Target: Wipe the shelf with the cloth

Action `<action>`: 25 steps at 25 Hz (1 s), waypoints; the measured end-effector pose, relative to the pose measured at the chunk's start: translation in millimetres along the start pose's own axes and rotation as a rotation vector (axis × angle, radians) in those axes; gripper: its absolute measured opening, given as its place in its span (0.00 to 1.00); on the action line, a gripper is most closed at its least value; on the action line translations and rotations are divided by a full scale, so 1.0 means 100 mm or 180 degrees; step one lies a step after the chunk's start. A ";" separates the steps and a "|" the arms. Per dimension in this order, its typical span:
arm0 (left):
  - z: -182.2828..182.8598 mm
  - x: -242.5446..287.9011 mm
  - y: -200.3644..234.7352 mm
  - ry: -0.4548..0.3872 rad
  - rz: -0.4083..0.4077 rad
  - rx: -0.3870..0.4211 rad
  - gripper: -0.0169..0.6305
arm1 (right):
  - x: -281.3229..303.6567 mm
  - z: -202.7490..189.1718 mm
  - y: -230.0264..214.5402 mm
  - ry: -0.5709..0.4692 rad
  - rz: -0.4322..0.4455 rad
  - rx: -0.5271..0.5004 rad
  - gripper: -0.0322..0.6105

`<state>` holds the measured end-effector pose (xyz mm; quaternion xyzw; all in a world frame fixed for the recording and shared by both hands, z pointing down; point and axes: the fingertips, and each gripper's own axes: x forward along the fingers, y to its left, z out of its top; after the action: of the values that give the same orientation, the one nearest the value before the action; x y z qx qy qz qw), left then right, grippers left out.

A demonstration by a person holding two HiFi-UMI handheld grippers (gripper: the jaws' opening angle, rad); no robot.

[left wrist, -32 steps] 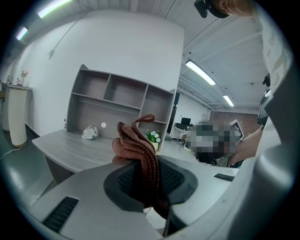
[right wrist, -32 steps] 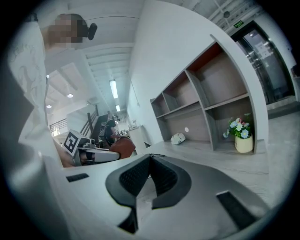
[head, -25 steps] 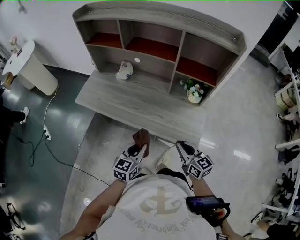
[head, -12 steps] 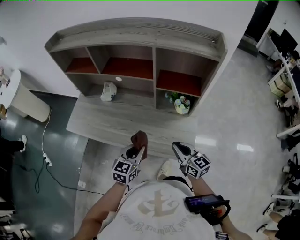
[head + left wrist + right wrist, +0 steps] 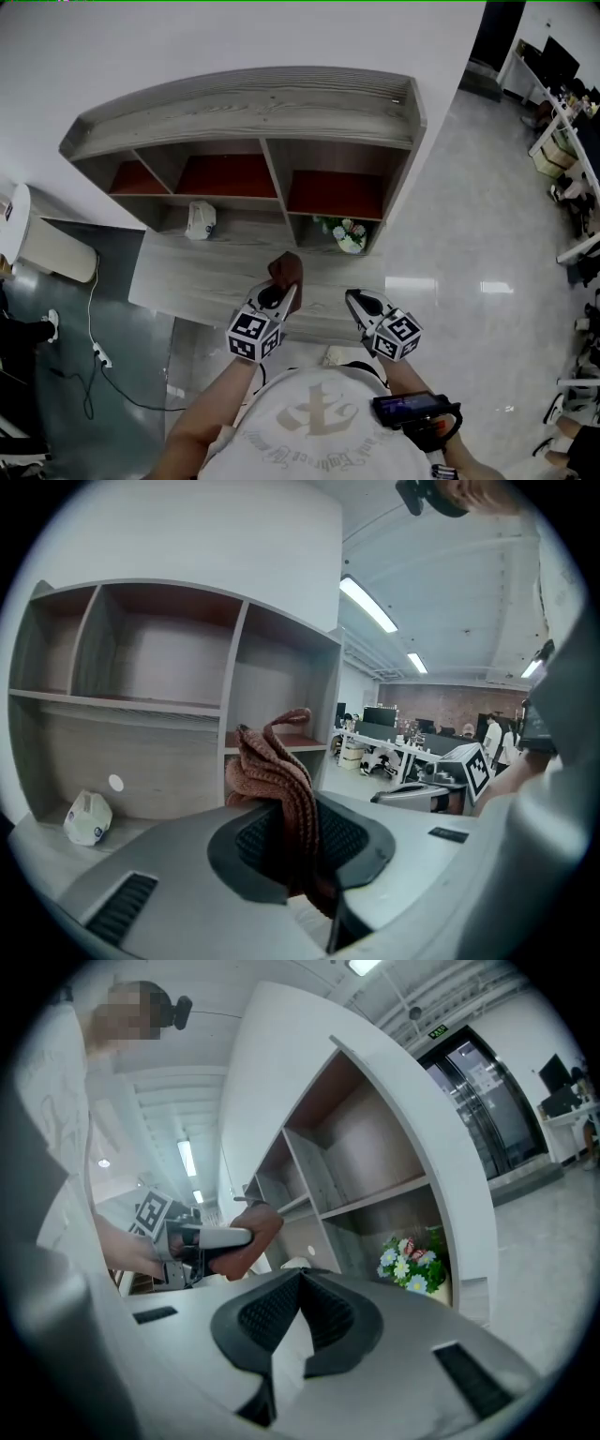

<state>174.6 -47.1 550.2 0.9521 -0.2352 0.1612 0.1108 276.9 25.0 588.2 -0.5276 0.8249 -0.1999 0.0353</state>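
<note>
A grey wooden shelf unit (image 5: 246, 105) with red-lined upper compartments stands on a grey desk (image 5: 202, 274) against the wall. My left gripper (image 5: 277, 298) is shut on a bunched brown knitted cloth (image 5: 286, 268), which sticks up out of the jaws (image 5: 275, 775) over the desk's front edge. The open compartments (image 5: 141, 682) lie ahead of it, apart from the cloth. My right gripper (image 5: 360, 304) hovers to the right near the desk's front edge, with its jaws closed together and nothing between them (image 5: 300, 1290). The right gripper view also shows the cloth (image 5: 249, 1239).
A small pot of flowers (image 5: 349, 234) sits in the lower right compartment (image 5: 413, 1262). A white object (image 5: 198, 219) lies on the desk under the middle compartment (image 5: 86, 817). A white bin (image 5: 52, 251) and cables lie on the floor at left. Office desks stand at right.
The shelf and desk have shifted down and left in the head view as the person came closer. Both grippers keep their pose, and the cloth now hangs over the desk's front edge.
</note>
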 end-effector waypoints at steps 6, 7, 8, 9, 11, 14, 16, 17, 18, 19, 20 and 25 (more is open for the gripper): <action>0.42 0.57 -0.05 0.0077 -0.0216 0.0093 0.13 | -0.03 0.13 -0.34 -0.0087 -0.0099 0.0065 0.06; 0.49 0.68 -0.07 0.0091 -0.0261 0.0104 0.13 | -0.04 0.15 -0.40 -0.0109 -0.0121 0.0079 0.06; 0.57 0.78 -0.09 0.0105 -0.0306 0.0119 0.13 | -0.05 0.18 -0.46 -0.0130 -0.0141 0.0093 0.06; 0.63 0.87 -0.11 0.0122 -0.0347 0.0137 0.13 | -0.06 0.21 -0.51 -0.0149 -0.0157 0.0104 0.06; 0.73 1.06 -0.16 0.0152 -0.0405 0.0174 0.13 | -0.09 0.25 -0.61 -0.0180 -0.0185 0.0126 0.06; 0.86 1.32 -0.26 0.0173 -0.0483 0.0206 0.13 | -0.16 0.27 -0.75 -0.0211 -0.0225 0.0158 0.06; 0.94 1.48 -0.32 0.0180 -0.0531 0.0197 0.13 | -0.20 0.26 -0.81 -0.0232 -0.0240 0.0184 0.06; 1.00 1.56 -0.34 0.0178 -0.0546 0.0182 0.13 | -0.22 0.26 -0.84 -0.0242 -0.0242 0.0197 0.06; 1.06 1.63 -0.35 0.0170 -0.0554 0.0164 0.13 | -0.24 0.26 -0.86 -0.0251 -0.0241 0.0208 0.06; 1.12 1.71 -0.36 0.0163 -0.0553 0.0151 0.13 | -0.26 0.26 -0.89 -0.0259 -0.0241 0.0214 0.06; 1.18 1.79 -0.37 0.0162 -0.0541 0.0150 0.13 | -0.29 0.26 -0.91 -0.0266 -0.0241 0.0219 0.06; 1.36 2.19 -0.41 0.0268 -0.0518 0.0199 0.13 | -0.42 0.25 -1.02 -0.0310 -0.0253 0.0258 0.06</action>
<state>412.1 -141.0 497.9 0.9634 -0.1471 0.1988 0.1035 390.0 17.5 596.0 -0.5672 0.7918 -0.2085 0.0888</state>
